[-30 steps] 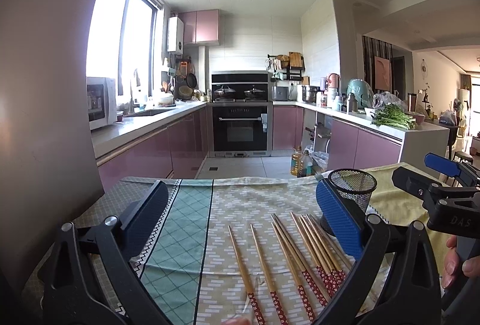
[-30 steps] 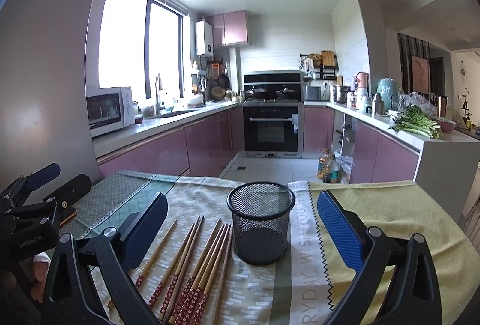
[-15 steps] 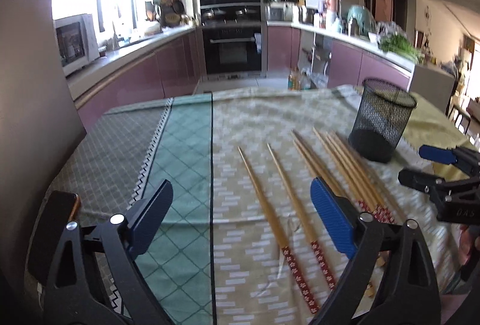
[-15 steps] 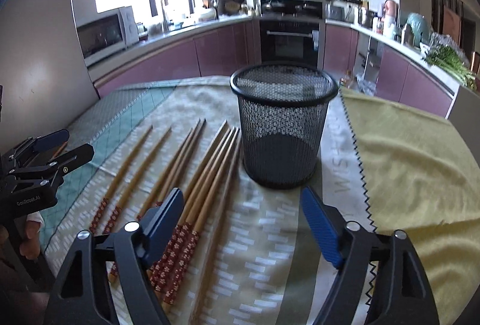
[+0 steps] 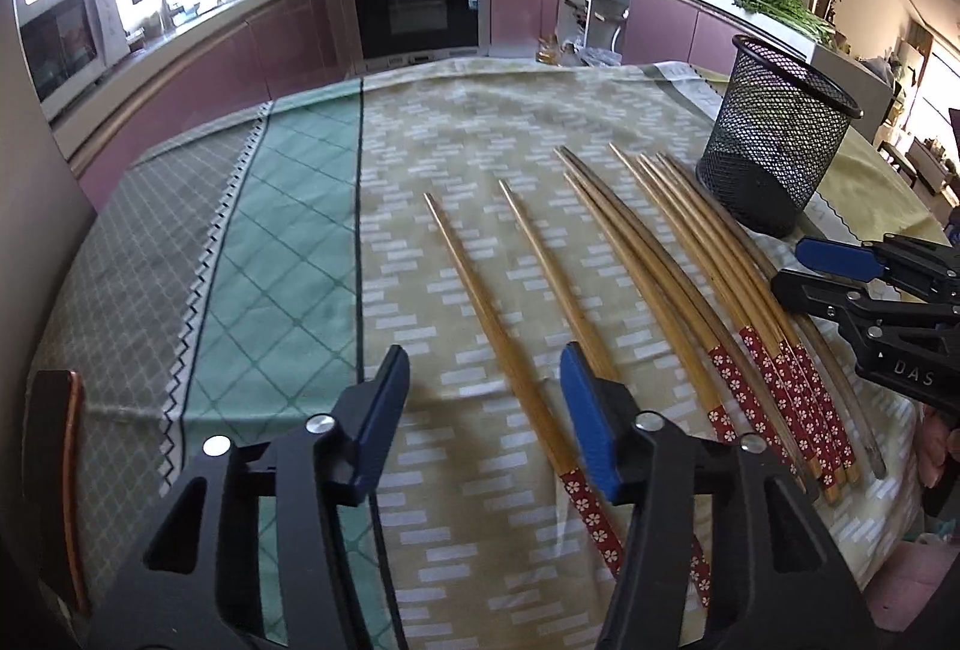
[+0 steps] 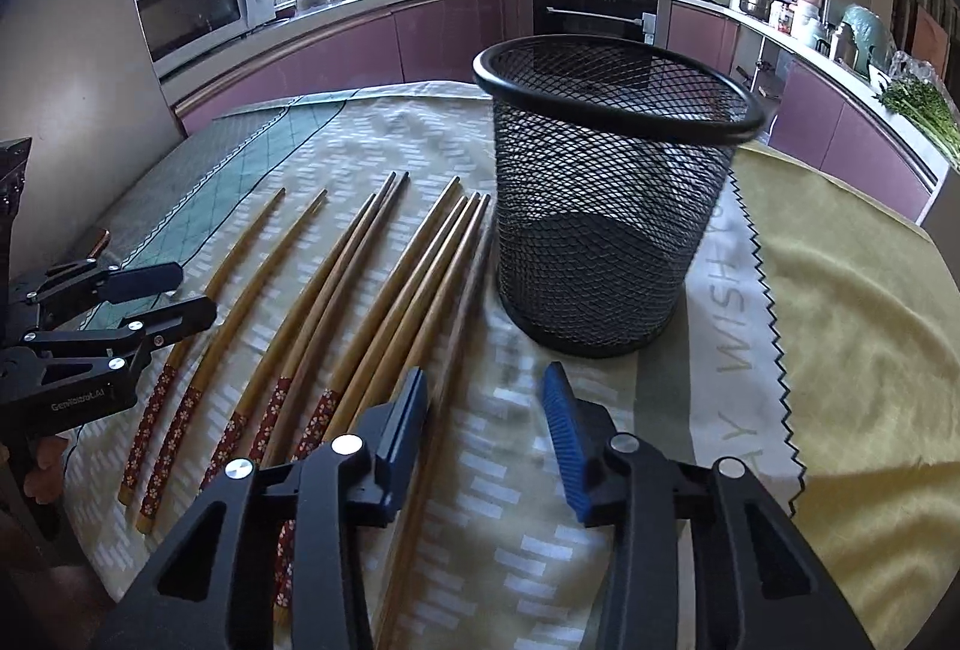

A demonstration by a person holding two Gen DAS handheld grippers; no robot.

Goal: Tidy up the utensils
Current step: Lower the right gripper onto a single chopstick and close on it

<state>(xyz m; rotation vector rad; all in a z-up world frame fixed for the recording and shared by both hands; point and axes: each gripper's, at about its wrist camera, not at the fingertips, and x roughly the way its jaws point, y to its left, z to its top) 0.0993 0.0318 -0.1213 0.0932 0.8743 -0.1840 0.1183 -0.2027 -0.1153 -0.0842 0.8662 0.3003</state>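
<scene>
Several wooden chopsticks (image 5: pixel 660 278) (image 6: pixel 360 278) with red flowered ends lie side by side on the tablecloth. A black mesh cup (image 5: pixel 774 152) (image 6: pixel 606 206) stands upright and empty just right of them. My left gripper (image 5: pixel 483 386) hangs low over the leftmost chopstick (image 5: pixel 480 302); its jaws are closing with that stick between them, pads not touching. My right gripper (image 6: pixel 486 401) is closing over the rightmost, darker chopstick (image 6: pixel 456 326), which runs close beside the left pad (image 6: pixel 414 410). Each gripper also shows in the other's view: right gripper (image 5: pixel 792 269), left gripper (image 6: pixel 189 293).
A patterned green and beige tablecloth (image 5: pixel 288 242) covers the table, with a yellow cloth (image 6: pixel 840 320) on the right. A dark flat object (image 5: pixel 54 440) lies at the table's left edge. Purple kitchen cabinets and an oven (image 5: pixel 420 2) stand beyond the far edge.
Both grippers have tipped downward and sunk toward the table's near part, over the chopsticks' patterned ends. The jaws of both have narrowed from wide open.
</scene>
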